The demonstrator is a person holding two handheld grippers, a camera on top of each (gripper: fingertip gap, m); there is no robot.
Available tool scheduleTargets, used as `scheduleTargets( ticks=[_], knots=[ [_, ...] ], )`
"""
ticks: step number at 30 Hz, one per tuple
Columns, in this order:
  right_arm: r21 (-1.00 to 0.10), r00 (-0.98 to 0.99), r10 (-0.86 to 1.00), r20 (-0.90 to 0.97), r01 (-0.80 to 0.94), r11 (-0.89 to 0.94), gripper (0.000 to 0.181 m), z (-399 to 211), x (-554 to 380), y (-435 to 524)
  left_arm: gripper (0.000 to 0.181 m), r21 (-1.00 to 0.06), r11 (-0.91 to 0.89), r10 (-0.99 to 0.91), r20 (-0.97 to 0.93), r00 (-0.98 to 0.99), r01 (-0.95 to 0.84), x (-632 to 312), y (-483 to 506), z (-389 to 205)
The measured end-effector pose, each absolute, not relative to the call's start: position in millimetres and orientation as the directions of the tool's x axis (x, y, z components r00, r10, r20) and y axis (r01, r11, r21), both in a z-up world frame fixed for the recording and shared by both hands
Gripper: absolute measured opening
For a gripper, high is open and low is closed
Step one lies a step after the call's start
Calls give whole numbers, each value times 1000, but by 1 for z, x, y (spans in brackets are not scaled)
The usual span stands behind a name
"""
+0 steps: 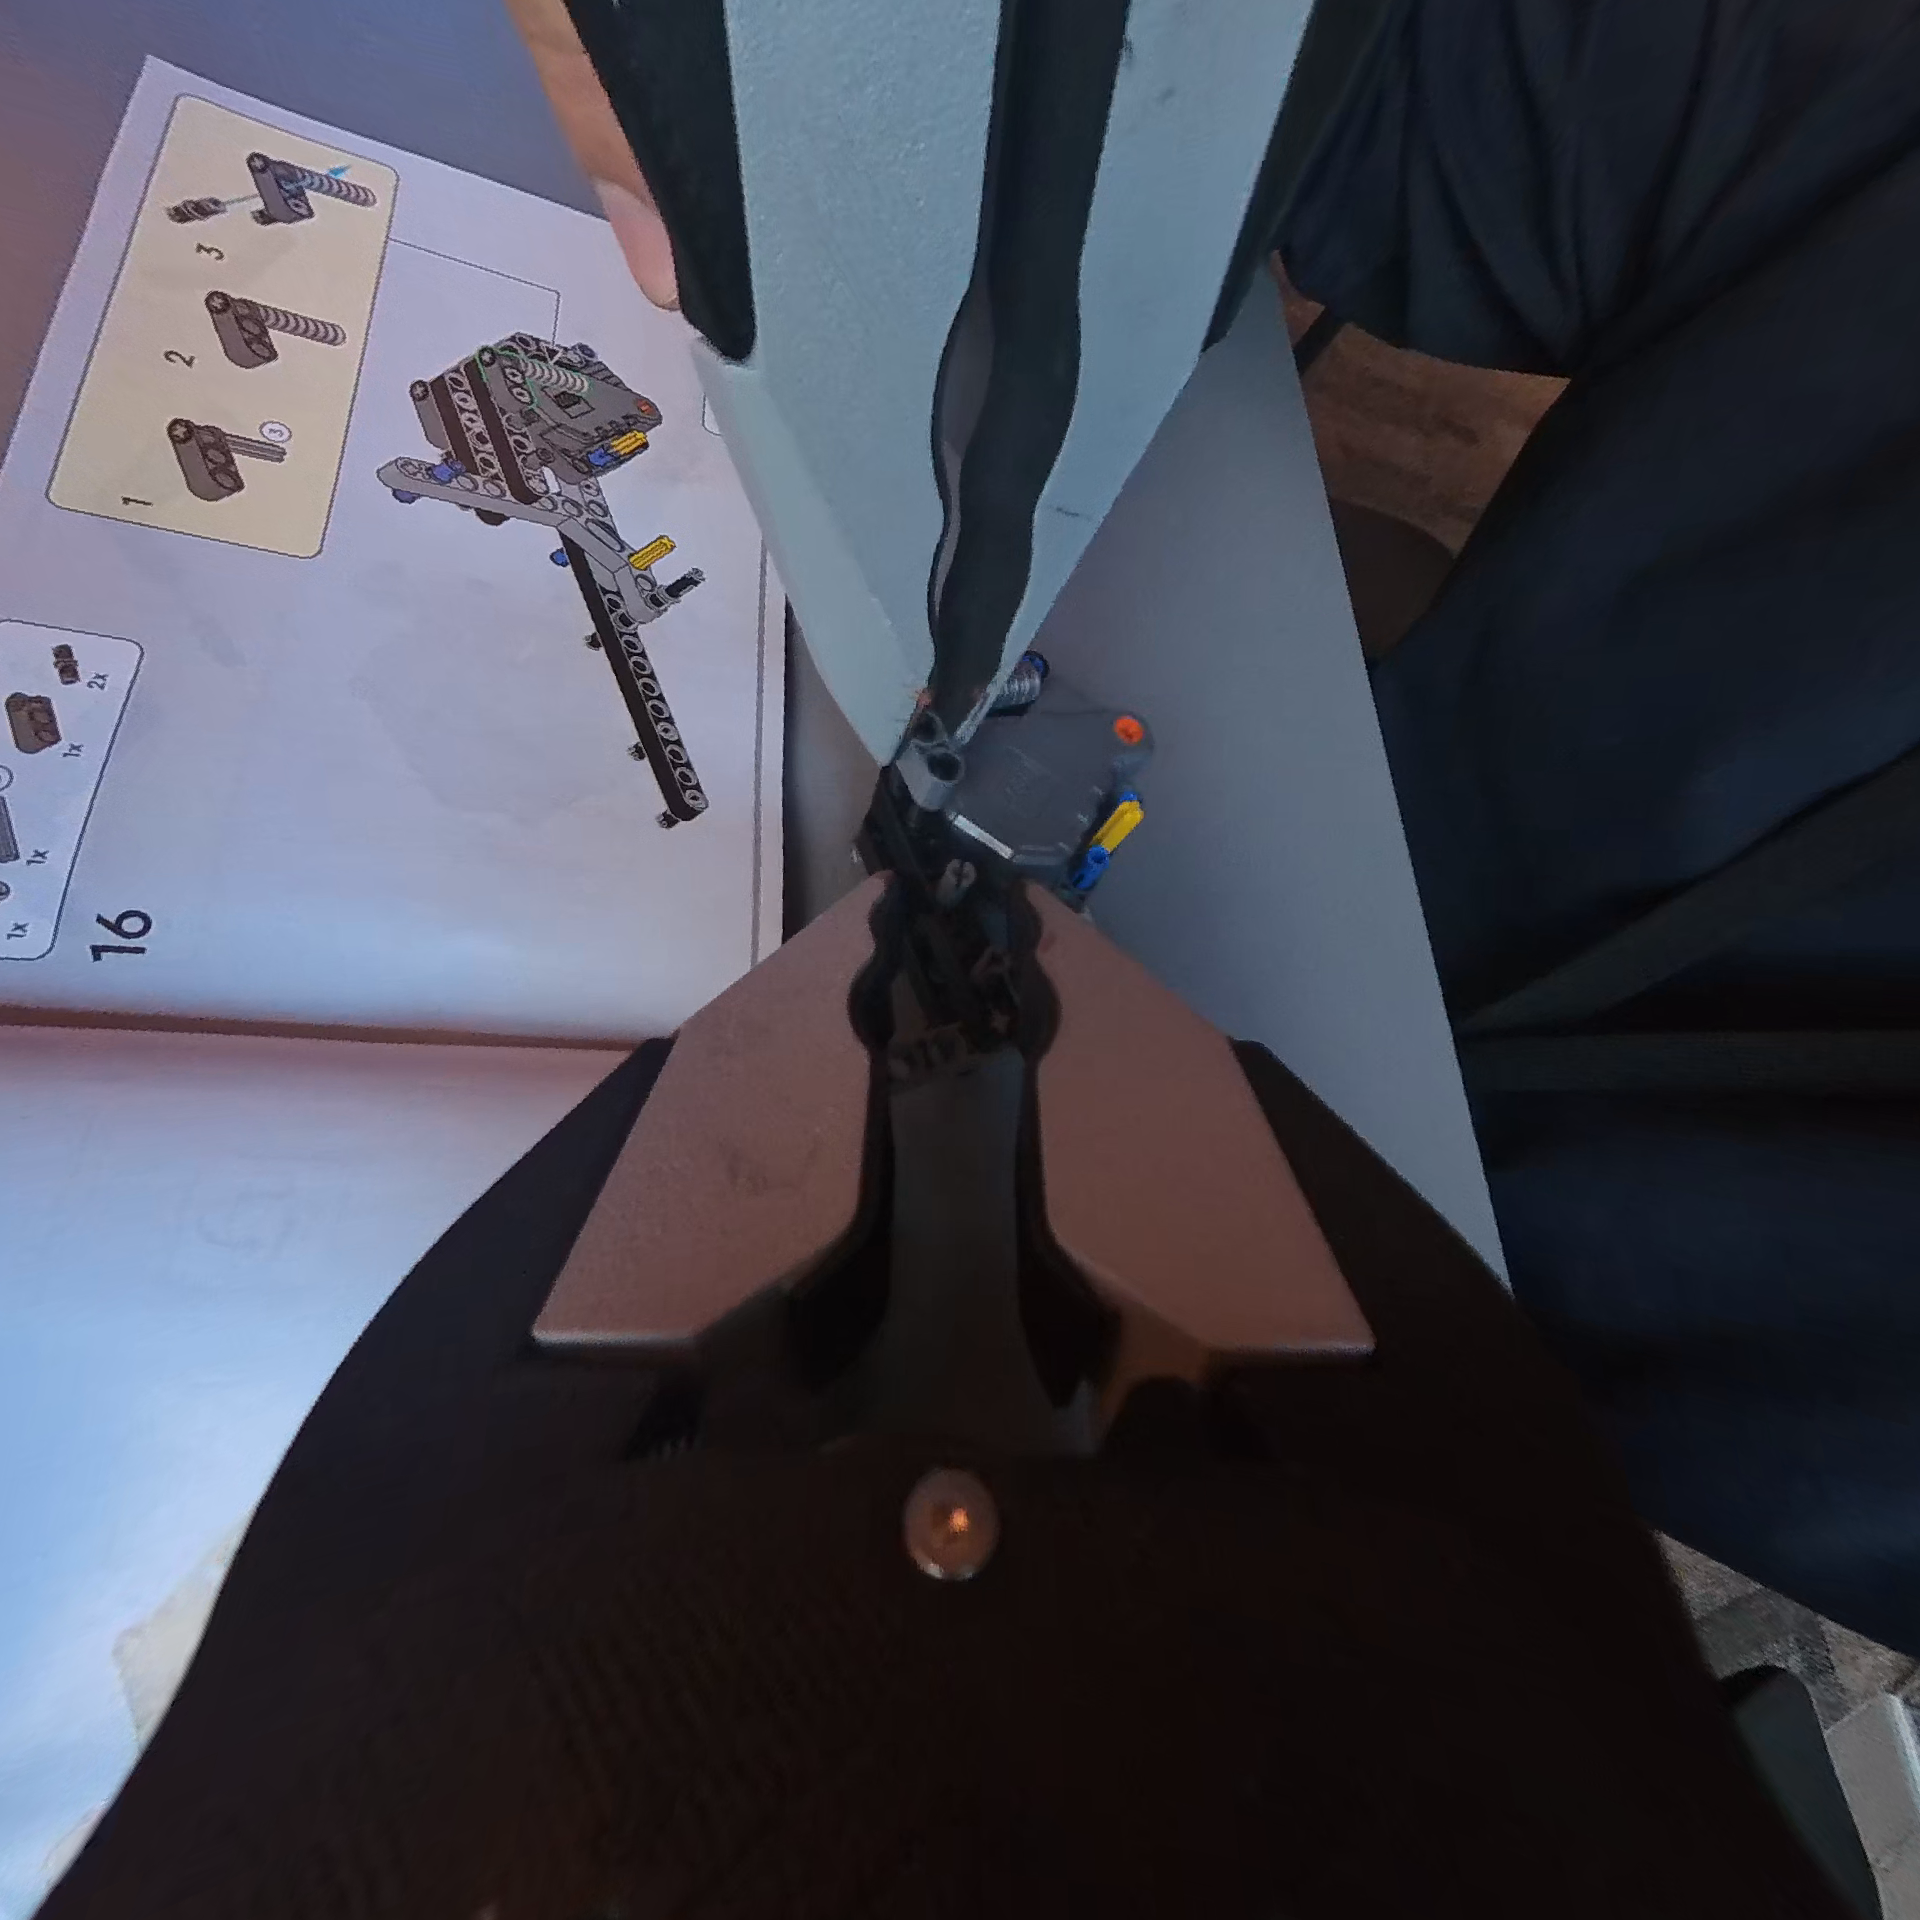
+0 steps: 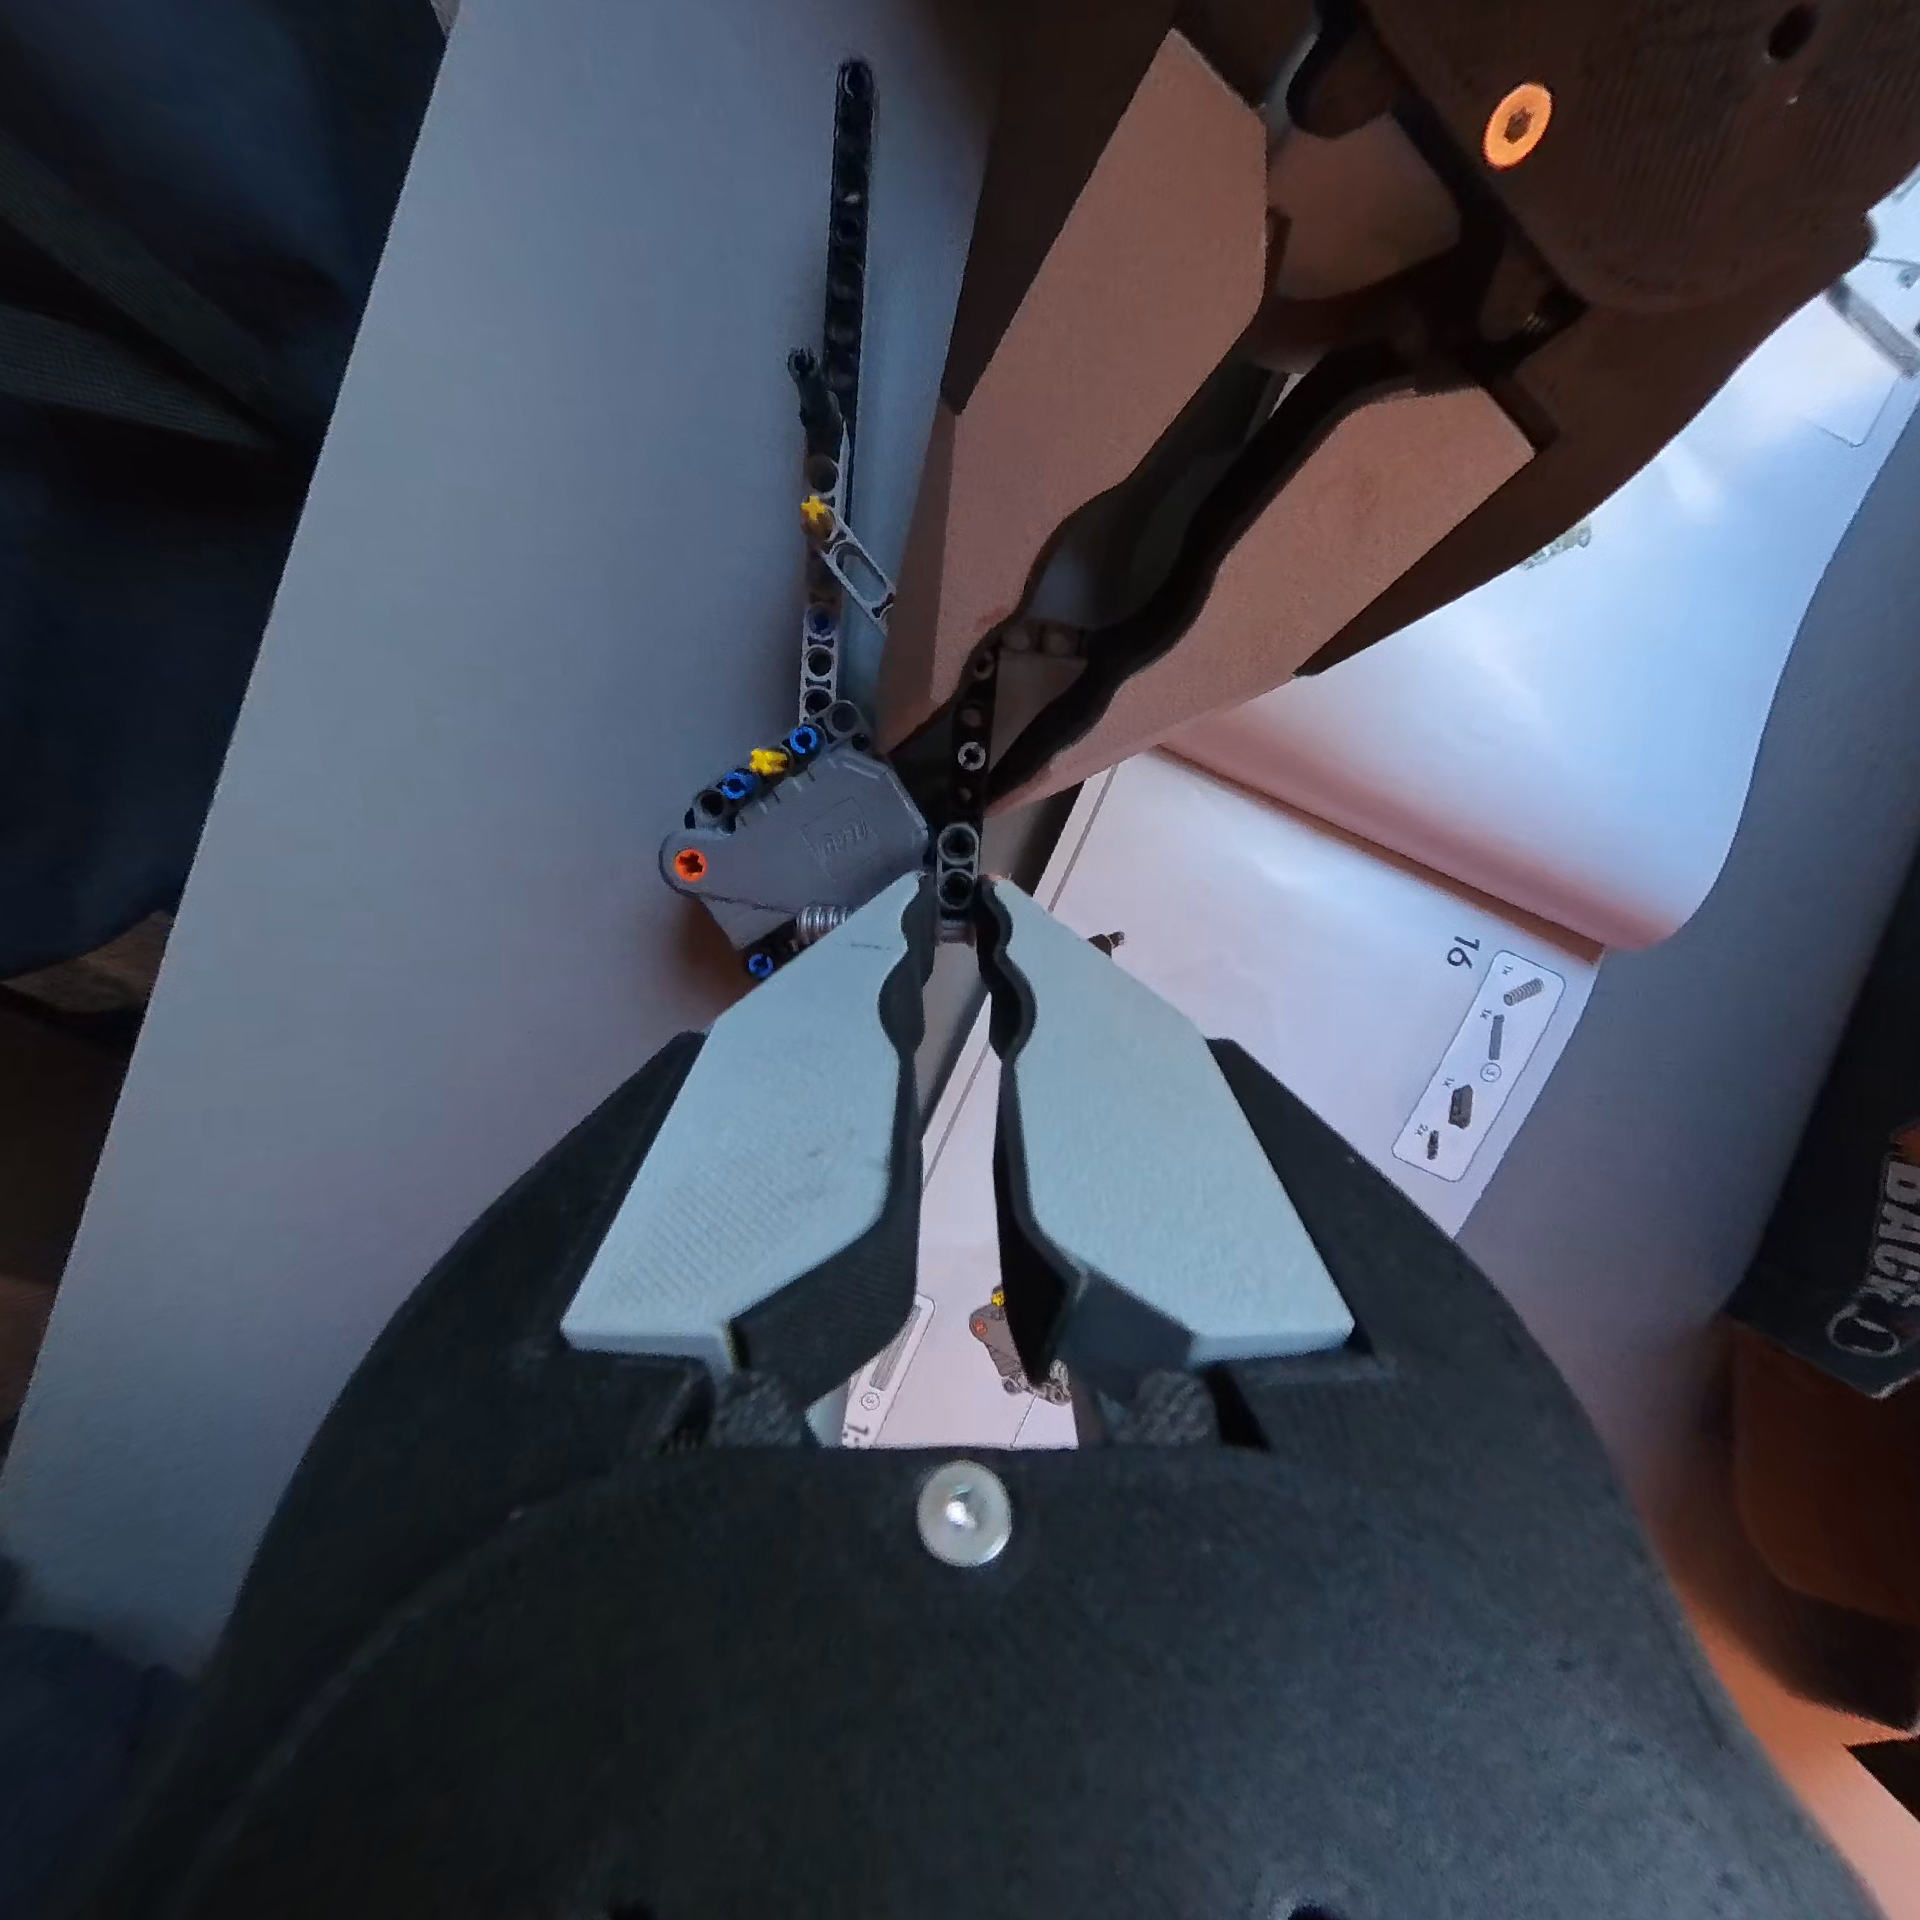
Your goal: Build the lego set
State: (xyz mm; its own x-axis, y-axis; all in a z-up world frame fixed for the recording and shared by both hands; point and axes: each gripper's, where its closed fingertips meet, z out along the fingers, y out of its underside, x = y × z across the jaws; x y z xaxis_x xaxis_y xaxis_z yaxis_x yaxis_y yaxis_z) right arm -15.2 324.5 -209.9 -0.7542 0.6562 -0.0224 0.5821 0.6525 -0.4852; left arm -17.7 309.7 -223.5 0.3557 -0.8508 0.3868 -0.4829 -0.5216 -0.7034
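Left gripper (image 1: 940,935) and right gripper (image 2: 958,914) jaws both clamped on the lego assembly (image 2: 800,831)

The lego assembly (image 2: 800,831) hung between the two grippers, above the table (image 2: 520,520), the left gripper (image 1: 951,940) and right gripper (image 2: 958,904) meeting tip to tip on it. The instruction booklet (image 1: 416,727) lay on the table beside them.

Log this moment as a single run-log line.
left gripper: shut on lego assembly | right gripper: shut on grey connector | instruction booklet: open
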Motion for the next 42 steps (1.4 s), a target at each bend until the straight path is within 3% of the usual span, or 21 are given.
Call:
scheduleTargets(
  ticks=[16,24,42],
  knots=[
    [-569,-692,666,-278,678,466,5,-211,-12,326,18,-710,-527,-847,392,359,-468,-15,309,-224],
    [-570,-694,668,-268,673,470,5,-211,-14,326,18,-709,-524,-849,384,364,-473,-16,309,-225],
    [-378,-677,730,-94,702,603,5,-212,-9,325,21,-721,-508,-856,365,365,-471,-13,308,-218]
  ],
)
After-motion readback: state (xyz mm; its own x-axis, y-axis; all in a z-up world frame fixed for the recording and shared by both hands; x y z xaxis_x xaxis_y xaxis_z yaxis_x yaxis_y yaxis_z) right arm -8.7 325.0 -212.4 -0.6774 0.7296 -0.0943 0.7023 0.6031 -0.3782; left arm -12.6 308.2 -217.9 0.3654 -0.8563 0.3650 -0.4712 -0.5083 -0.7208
